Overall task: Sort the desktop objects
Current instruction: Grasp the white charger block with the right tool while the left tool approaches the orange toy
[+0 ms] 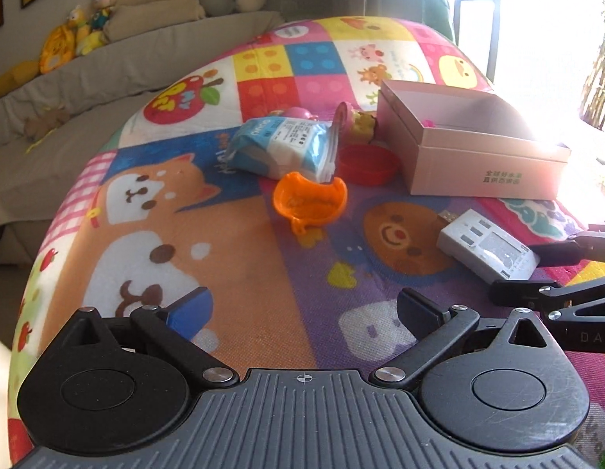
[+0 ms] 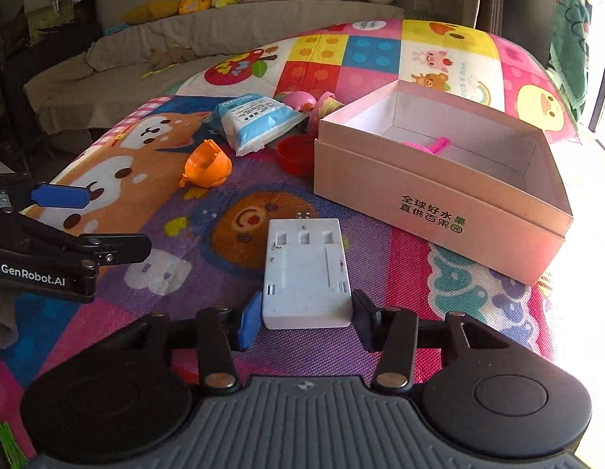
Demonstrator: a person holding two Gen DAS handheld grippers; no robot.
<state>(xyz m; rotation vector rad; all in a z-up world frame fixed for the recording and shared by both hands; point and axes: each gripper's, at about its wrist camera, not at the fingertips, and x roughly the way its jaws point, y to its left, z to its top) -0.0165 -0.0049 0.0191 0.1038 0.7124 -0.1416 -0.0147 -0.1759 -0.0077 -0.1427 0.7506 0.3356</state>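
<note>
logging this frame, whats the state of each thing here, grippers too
right gripper: shut on the white charger
white charger: flat on the mat, held at its near end
left gripper: open, empty
pink box: open, a pink item inside
orange cup: tipped on its side
tissue pack: lying flat
red lid: flat beside the box

Left wrist view: low over the play mat (image 1: 244, 258), tilted down, facing the sofa (image 1: 146, 51). Right wrist view: just beside it, closer to the white charger (image 2: 305, 273). Shared by both: pink box (image 1: 470, 144), orange cup (image 2: 206, 164), charger, sofa.
</note>
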